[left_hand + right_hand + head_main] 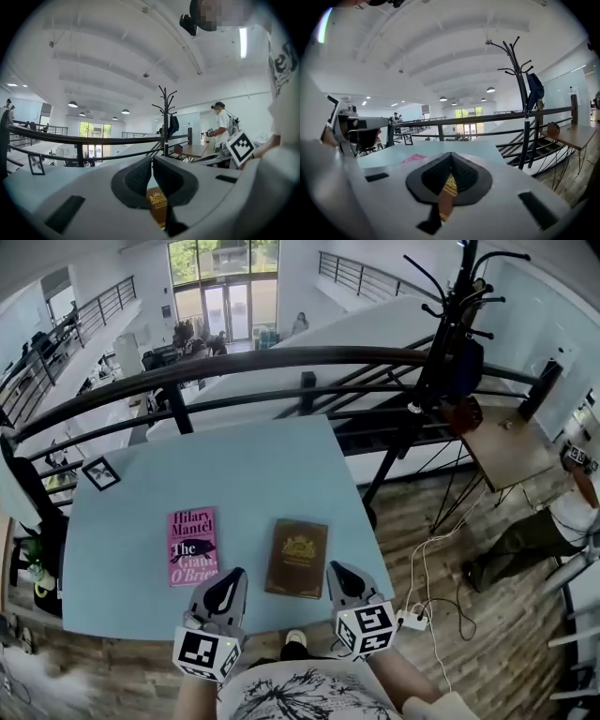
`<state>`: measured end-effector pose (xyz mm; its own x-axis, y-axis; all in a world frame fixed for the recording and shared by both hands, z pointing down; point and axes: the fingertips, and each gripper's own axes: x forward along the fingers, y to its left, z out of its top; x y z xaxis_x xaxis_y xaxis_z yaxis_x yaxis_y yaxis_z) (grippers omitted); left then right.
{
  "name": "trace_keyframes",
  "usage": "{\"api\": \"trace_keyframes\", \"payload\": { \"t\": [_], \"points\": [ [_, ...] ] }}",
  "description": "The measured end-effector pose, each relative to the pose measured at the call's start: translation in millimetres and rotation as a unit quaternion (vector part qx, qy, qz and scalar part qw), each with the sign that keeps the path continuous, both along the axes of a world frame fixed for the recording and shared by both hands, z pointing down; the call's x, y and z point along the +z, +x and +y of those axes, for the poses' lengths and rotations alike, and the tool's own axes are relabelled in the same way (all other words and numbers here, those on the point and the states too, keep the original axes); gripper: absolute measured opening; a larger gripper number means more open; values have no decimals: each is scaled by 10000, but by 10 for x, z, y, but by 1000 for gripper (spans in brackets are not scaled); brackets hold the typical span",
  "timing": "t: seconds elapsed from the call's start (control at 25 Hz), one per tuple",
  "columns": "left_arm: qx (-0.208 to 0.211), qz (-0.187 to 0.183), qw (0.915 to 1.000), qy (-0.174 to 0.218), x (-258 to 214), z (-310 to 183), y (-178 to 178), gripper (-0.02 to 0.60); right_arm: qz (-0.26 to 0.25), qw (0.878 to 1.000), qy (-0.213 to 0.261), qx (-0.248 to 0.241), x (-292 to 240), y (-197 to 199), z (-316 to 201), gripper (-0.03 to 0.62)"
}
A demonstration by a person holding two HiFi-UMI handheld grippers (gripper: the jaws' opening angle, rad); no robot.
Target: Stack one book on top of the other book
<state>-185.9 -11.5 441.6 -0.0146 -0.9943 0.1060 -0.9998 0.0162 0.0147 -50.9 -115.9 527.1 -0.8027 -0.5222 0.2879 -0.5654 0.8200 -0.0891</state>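
Note:
Two books lie side by side on the light blue table point(141, 512): a pink book point(192, 546) on the left and a brown book point(297, 559) with a gold crest on the right. My left gripper point(228, 583) hovers shut at the table's near edge, between the two books. My right gripper point(339, 577) is shut just right of the brown book's near corner. Neither holds anything. In the left gripper view the brown book point(157, 201) shows below the closed jaws. The right gripper view shows the brown book point(448, 190) through the jaws and the pink book point(414, 158) further left.
A small framed picture point(100, 472) stands at the table's far left. A black railing point(281, 367) runs behind the table, and a coat stand point(448, 324) rises at the back right. A person point(553, 521) sits at the right by a wooden table point(506, 451).

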Motion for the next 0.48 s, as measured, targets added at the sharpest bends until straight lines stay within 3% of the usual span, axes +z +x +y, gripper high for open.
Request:
{"api": "trace_keyframes", "payload": {
  "t": [0.36, 0.44, 0.48],
  "points": [
    [317, 128, 9994, -33, 329, -622, -79, 14, 580, 9932, -1010, -55, 748, -105, -436, -1],
    [390, 226, 9989, -86, 418, -719, -132, 14, 657, 9876, -1415, -161, 926, -171, -446, 136],
    [435, 260, 9987, -94, 451, -771, -154, 14, 680, 9841, -1632, -187, 1008, -198, -449, 152]
  ]
}}
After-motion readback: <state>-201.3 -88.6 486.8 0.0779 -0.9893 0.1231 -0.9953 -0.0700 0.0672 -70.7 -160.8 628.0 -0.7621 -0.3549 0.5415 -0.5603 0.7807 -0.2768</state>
